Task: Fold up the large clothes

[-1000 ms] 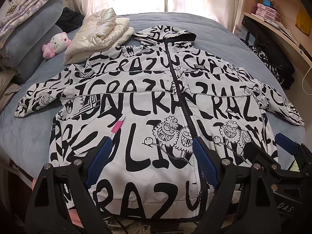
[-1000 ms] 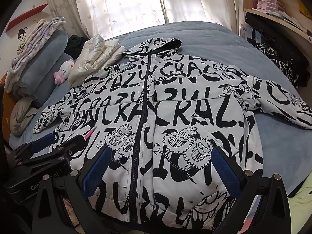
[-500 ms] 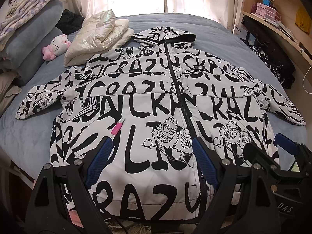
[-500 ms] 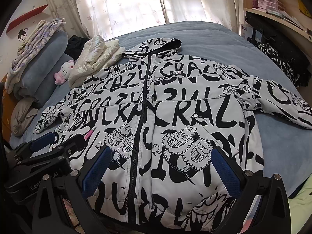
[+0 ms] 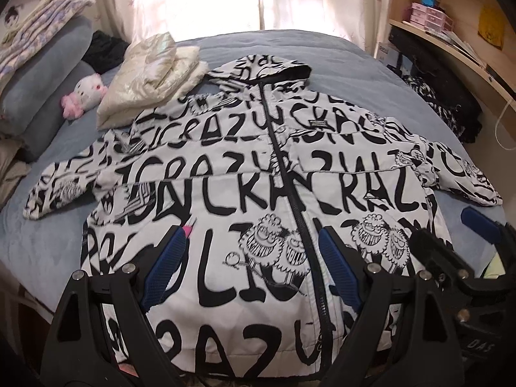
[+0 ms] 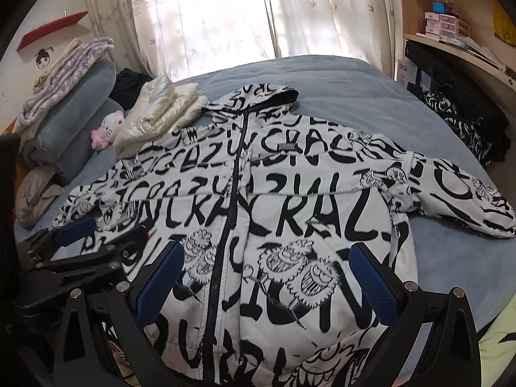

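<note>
While both the left gripper (image 5: 248,267) and right gripper (image 6: 267,277) hung spread and empty above the jacket (image 5: 258,193), its puffy hem at six o'clock might have slipped a shallow pinch.

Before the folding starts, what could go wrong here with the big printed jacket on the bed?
1. The cream puffer jacket rests against the printed jacket near its shoulder, so folding that side may drag it.
2. The hem hangs over the bed edge; the jacket may slide off.
3. Both grippers, left and right, are open; thick padding may slip from the fingers.
</note>
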Action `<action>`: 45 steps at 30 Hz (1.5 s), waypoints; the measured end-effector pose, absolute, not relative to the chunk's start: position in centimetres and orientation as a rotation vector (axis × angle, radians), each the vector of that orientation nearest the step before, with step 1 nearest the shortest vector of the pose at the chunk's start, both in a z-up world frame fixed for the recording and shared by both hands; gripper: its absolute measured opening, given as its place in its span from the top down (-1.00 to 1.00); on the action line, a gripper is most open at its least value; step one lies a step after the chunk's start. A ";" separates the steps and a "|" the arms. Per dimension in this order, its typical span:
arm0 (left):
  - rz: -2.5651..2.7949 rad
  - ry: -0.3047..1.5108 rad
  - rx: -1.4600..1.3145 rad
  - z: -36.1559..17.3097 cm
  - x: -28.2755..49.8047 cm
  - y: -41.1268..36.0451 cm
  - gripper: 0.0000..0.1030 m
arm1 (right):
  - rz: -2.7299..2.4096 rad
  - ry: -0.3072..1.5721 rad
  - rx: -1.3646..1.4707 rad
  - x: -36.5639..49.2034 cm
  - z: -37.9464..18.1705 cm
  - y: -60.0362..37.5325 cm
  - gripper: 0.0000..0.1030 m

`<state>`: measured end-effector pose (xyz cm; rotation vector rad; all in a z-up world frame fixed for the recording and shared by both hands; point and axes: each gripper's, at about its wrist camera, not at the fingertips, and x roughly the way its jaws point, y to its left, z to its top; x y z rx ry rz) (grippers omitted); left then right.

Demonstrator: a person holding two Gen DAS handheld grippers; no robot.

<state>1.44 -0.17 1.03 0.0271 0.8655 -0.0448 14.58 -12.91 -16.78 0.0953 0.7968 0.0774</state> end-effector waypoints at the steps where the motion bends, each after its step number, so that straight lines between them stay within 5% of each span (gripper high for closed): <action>1: -0.049 0.863 0.035 1.2 1.7 -0.7 -0.61 | 0.079 0.790 0.101 14.6 -16.4 -13.4 -1.00; 17: -0.208 0.645 0.086 10.8 9.4 -9.0 -0.62 | -0.333 0.339 -0.126 14.1 -0.5 -26.5 -1.00; 23: -0.242 0.598 0.154 12.4 14.0 -15.7 -0.62 | -0.351 0.389 0.002 14.8 3.0 -37.5 -1.00; 33: -0.345 0.718 0.168 6.4 18.4 -26.5 -0.62 | -0.423 0.667 0.413 12.8 -4.8 -55.7 -1.00; 36: -0.345 0.762 0.174 3.5 19.2 -28.9 -0.62 | -0.456 0.750 0.591 11.9 -9.8 -60.2 -0.83; 38: -0.351 0.787 0.178 1.7 19.5 -30.2 -0.62 | -0.466 0.797 0.727 11.2 -13.3 -62.9 -0.55; 45: -0.289 0.882 0.203 -4.1 21.3 -32.9 -0.62 | -0.490 0.842 0.955 9.4 -20.1 -67.5 -0.50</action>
